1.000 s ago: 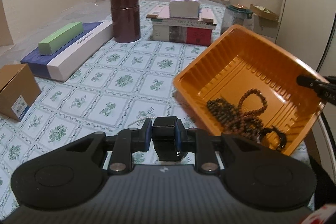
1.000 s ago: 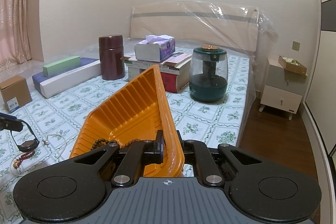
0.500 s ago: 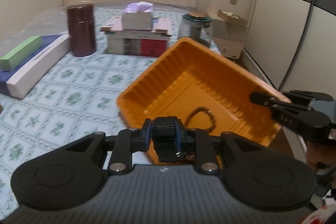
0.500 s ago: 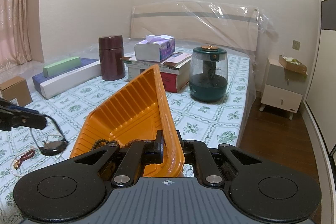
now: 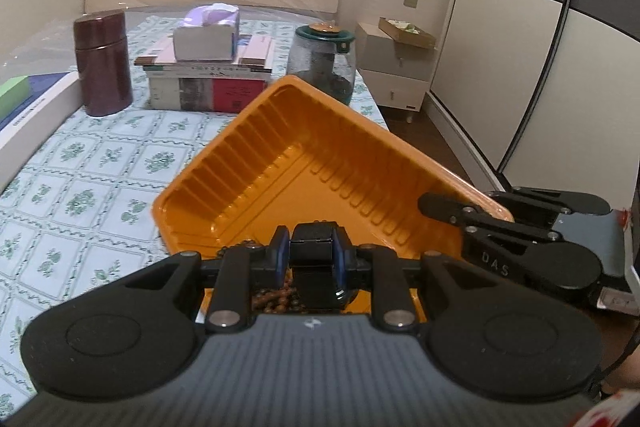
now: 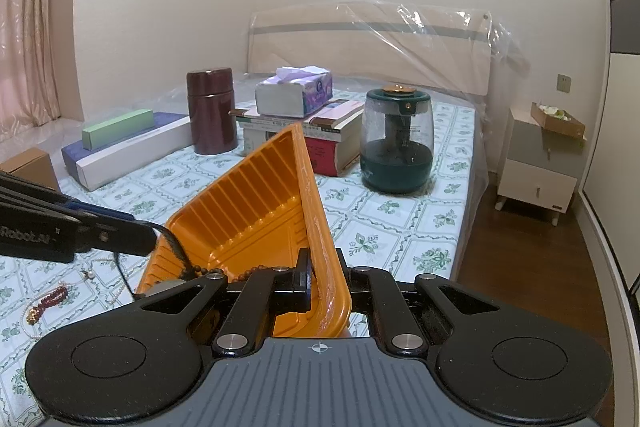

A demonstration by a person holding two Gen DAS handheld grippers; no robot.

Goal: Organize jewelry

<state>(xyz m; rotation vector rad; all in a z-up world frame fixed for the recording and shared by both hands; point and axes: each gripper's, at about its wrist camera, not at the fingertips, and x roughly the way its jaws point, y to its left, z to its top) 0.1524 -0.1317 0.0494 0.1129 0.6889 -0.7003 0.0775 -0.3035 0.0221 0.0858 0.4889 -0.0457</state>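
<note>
An orange tray [image 5: 300, 163] [image 6: 248, 211] is tilted up off the flowered bedspread. My right gripper [image 6: 320, 283] [image 5: 440, 205] is shut on its near rim. Brown bead strands [image 5: 272, 297] [image 6: 208, 271] lie in the tray's low corner. My left gripper [image 5: 314, 251] [image 6: 148, 233] is shut on a black watch [image 5: 316, 263]; its strap [image 6: 176, 251] hangs down over the tray's left rim into the low corner. A red bead bracelet [image 6: 48, 301] and a thin pearl chain [image 6: 92, 273] lie on the bed, left of the tray.
Behind the tray stand a maroon canister [image 5: 104, 63], a tissue box on stacked books [image 5: 208, 67] and a green humidifier [image 6: 396, 143]. Long flat boxes [image 6: 128, 143] lie at the left. The bed's edge, wooden floor and a nightstand [image 6: 540, 167] are to the right.
My left gripper has carried the watch to the right, from above the bedspread to over the tray's low corner. The right gripper and the tilted tray have stayed put.
</note>
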